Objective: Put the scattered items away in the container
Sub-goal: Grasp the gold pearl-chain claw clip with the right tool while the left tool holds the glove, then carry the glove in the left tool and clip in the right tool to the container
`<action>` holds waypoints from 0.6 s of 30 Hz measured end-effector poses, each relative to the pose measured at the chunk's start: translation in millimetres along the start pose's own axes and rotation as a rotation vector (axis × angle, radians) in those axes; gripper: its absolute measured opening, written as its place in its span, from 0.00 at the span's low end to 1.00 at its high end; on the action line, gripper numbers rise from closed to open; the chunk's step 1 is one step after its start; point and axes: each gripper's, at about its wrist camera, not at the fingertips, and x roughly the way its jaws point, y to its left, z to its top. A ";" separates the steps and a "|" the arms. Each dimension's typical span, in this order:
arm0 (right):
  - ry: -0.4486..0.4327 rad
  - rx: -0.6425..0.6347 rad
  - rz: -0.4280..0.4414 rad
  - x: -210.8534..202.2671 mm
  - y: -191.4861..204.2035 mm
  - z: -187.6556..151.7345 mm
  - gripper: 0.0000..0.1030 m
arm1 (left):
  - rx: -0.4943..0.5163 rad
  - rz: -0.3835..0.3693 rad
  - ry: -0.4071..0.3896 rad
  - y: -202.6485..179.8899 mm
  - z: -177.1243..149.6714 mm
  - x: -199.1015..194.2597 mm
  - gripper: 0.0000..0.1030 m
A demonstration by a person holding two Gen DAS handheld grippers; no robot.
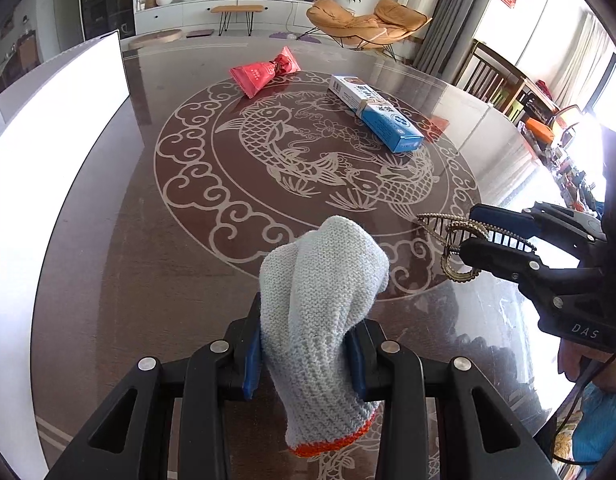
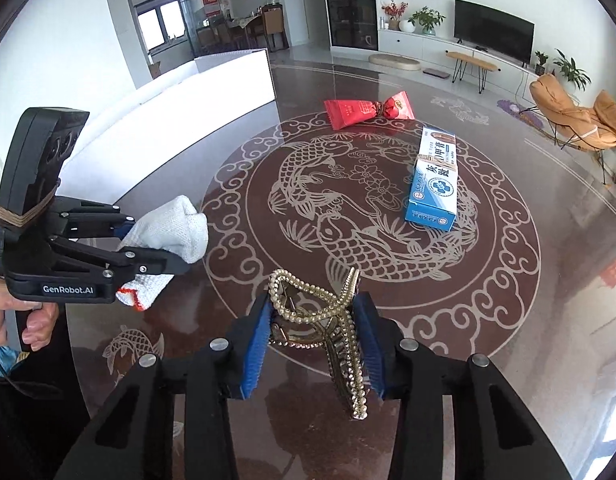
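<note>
The surface is a dark reddish-brown glossy table (image 2: 508, 320) with a pale inlaid roundel of carp and cloud scrolls at its middle. Beyond it lies a living room: a television (image 2: 494, 36) on a low white cabinet with potted plants, a small wooden bench, and tan lounge chairs (image 1: 368, 24) by curtained windows.

The container (image 2: 212, 84) is a white open box at the far left of the table; the glare washes out its inside, so what lies in it, if anything, cannot be told.

The left gripper (image 1: 304, 354) has its jaws drawn in close on a grey-white knit glove (image 1: 320, 292), the blue pads pressing its sides. The glove runs lengthwise away from the gripper, its rounded end toward the middle of the table, its orange-trimmed cuff hanging at the near side. It is held above the near left part of the roundel.

The right gripper (image 2: 314, 344) is partly closed on a gold beaded hair claw (image 2: 328, 320), with both blue pads against its sides. The claw's long toothed arm runs near to far, and it is over the near edge of the roundel.

Farther off, a red packet (image 2: 368, 114) lies with its long axis left to right, its twisted neck toward the right. Right of it, and apart from it, a blue and white box (image 2: 434, 178) lies with its long axis near to far.
</note>
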 end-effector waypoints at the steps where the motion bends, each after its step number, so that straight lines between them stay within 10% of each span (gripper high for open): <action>1: -0.020 0.015 -0.003 -3.3 3.7 -1.7 0.41 | 0.002 0.002 0.000 -0.5 -0.2 -1.5 0.34; 18: -0.150 0.156 -0.026 -44.6 6.3 -6.9 0.40 | 0.004 0.019 -0.060 -1.7 1.6 -33.0 0.34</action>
